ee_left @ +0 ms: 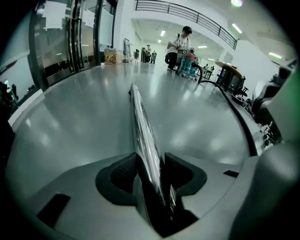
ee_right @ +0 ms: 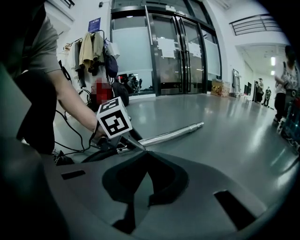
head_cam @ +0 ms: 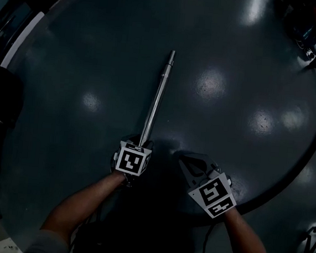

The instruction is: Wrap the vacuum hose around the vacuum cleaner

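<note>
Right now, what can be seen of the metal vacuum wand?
The metal vacuum wand is a straight, shiny, chrome-looking tube with a narrower stepped tip. The left gripper clamps its near end, pads on both sides. It reaches away over the glossy grey floor; whether the tip rests there is unclear. The right gripper is apart from it.
</note>
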